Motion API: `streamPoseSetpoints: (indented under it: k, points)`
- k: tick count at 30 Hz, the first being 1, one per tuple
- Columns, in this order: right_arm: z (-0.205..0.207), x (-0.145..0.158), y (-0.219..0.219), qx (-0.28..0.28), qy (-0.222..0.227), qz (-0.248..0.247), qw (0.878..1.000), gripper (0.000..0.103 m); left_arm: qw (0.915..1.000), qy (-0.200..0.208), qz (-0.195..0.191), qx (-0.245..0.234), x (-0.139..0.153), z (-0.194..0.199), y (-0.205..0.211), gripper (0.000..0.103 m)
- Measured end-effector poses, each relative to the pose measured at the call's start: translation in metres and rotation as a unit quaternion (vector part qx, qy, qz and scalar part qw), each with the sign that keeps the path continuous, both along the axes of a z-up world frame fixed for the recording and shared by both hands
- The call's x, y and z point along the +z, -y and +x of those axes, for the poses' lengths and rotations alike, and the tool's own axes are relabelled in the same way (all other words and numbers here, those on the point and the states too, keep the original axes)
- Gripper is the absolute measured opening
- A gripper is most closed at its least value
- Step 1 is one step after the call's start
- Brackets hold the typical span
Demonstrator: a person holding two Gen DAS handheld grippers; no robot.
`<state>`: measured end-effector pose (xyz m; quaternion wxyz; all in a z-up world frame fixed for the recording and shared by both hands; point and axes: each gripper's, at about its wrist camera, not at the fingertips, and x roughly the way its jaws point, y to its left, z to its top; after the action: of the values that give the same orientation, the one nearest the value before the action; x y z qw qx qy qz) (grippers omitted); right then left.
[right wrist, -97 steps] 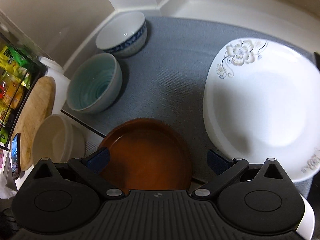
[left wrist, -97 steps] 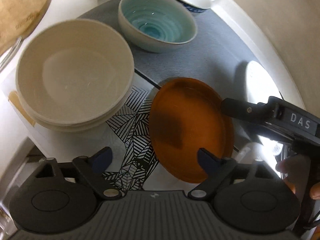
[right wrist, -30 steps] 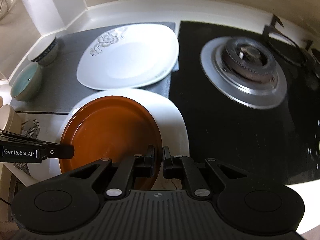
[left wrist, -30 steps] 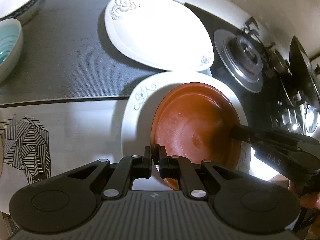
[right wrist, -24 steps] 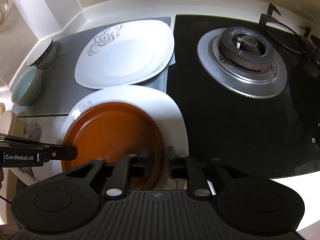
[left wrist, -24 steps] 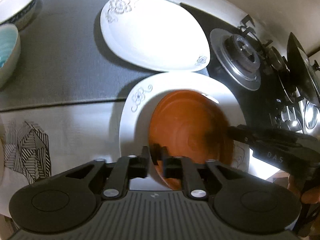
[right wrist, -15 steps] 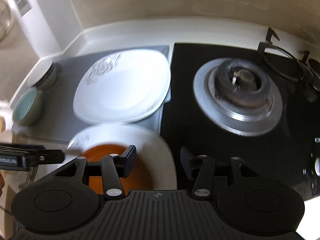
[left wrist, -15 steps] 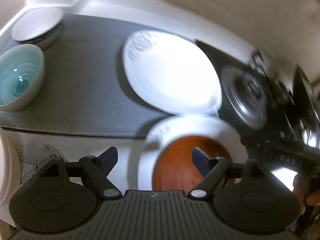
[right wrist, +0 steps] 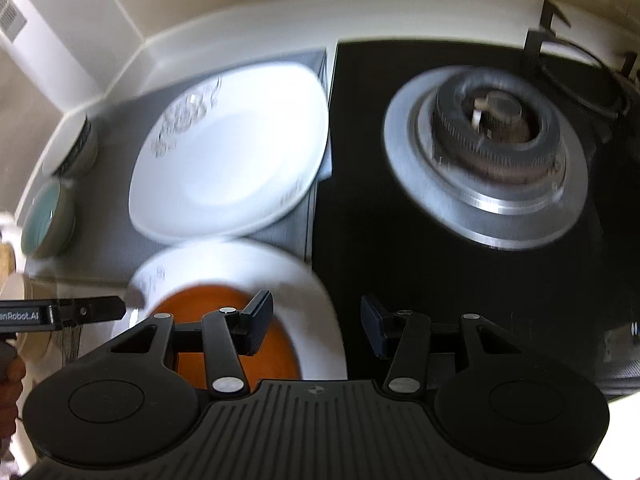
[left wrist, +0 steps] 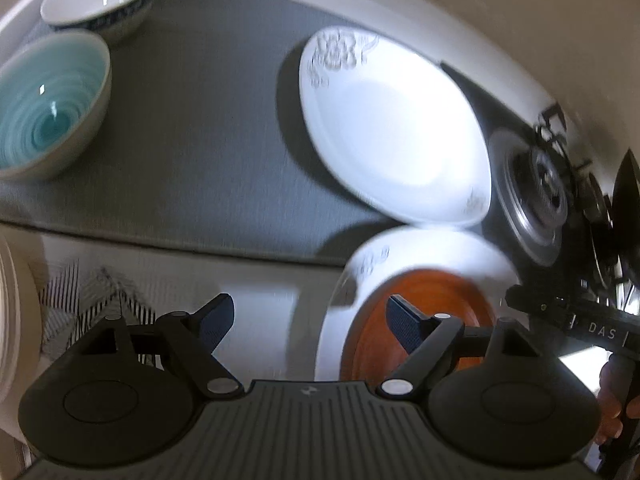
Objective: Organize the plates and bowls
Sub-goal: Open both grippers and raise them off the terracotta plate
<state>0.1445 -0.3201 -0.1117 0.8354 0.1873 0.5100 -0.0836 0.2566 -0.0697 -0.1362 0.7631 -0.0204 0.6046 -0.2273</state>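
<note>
- Left wrist view: left gripper (left wrist: 308, 322) had its fingers spread wide apart, nothing between them.
- Orange plate (left wrist: 432, 300) lay inside a white floral plate (left wrist: 424, 246) on the counter, below and right of the fingers; blurred.
- A second white floral plate (left wrist: 392, 128) sat on the grey mat (left wrist: 192, 128), just behind the first.
- Teal bowl (left wrist: 46, 106) and blue-rimmed white bowl (left wrist: 98, 0) stood at the mat's left end, close together.
- Right gripper (left wrist: 520, 296) entered from the right edge; finger state unreadable here.
- Right wrist view: right gripper (right wrist: 318, 326) had fingers apart, empty, above the orange plate (right wrist: 212, 300) and the stove's black top (right wrist: 400, 260).
- Gas burner (right wrist: 488, 152) sat right of the mat.
</note>
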Motion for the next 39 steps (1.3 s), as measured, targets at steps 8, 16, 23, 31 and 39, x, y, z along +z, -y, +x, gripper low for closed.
streamPoseSetpoints:
  k: [8, 16, 23, 31, 39]
  points:
    - [-0.004, -0.001, -0.027, 0.023, -0.019, -0.025, 0.999, 0.059, 0.9978, -0.041, -0.015, -0.049, -0.013, -0.020, 0.007, 0.086]
    - [-0.001, -0.002, -0.045, 0.038, -0.028, -0.024, 0.999, 0.060, 0.9958, -0.048, -0.039, -0.068, -0.012, -0.027, 0.003, 0.081]
    - [0.009, 0.002, -0.060, 0.079, 0.002, 0.056, 0.995, 0.053, 0.9971, -0.037, -0.048, -0.046, -0.005, -0.027, -0.007, 0.081]
    - [0.009, 0.006, -0.062, 0.088, 0.011, 0.019, 0.996, 0.050, 0.9984, -0.034, -0.039, -0.022, -0.008, -0.026, -0.021, 0.081]
    - [-0.009, -0.005, -0.039, 0.051, -0.021, -0.007, 0.998, 0.051, 0.9983, -0.044, -0.031, -0.023, -0.014, -0.027, -0.022, 0.083]
